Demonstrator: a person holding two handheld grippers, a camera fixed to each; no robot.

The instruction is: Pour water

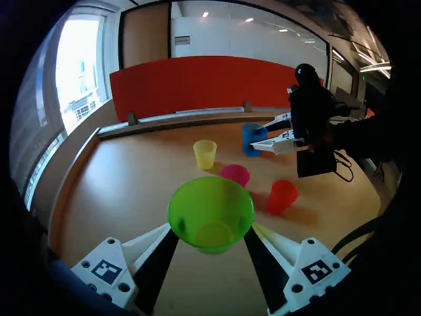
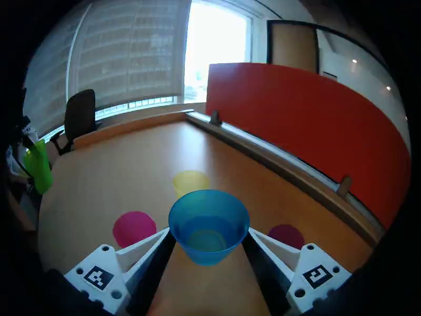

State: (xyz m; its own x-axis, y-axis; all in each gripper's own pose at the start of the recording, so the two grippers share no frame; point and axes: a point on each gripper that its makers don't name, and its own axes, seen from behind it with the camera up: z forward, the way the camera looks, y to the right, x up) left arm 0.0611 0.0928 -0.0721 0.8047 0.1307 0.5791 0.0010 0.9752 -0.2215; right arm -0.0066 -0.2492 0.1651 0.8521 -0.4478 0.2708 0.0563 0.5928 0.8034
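My left gripper (image 1: pixel 210 227) is shut on a green cup (image 1: pixel 210 210), held upright above the wooden table (image 1: pixel 131 189). My right gripper (image 2: pixel 209 235) is shut on a blue cup (image 2: pixel 209 224), also upright; a faint liquid line shows inside it. In the left gripper view the blue cup (image 1: pixel 253 138) and the right gripper (image 1: pixel 273 141) appear across the table, held by a dark-sleeved arm. In the right gripper view the green cup (image 2: pixel 38 166) sits at the far left edge.
On the table stand a yellow cup (image 1: pixel 204 154), a magenta cup (image 1: pixel 235 174) and a red cup (image 1: pixel 282 196). In the right gripper view I see the yellow cup (image 2: pixel 190 182), a magenta cup (image 2: pixel 134 228) and a dark purple cup (image 2: pixel 286 235). A red partition (image 1: pixel 200 84) lines the far edge, with an office chair (image 2: pixel 79 118) nearby.
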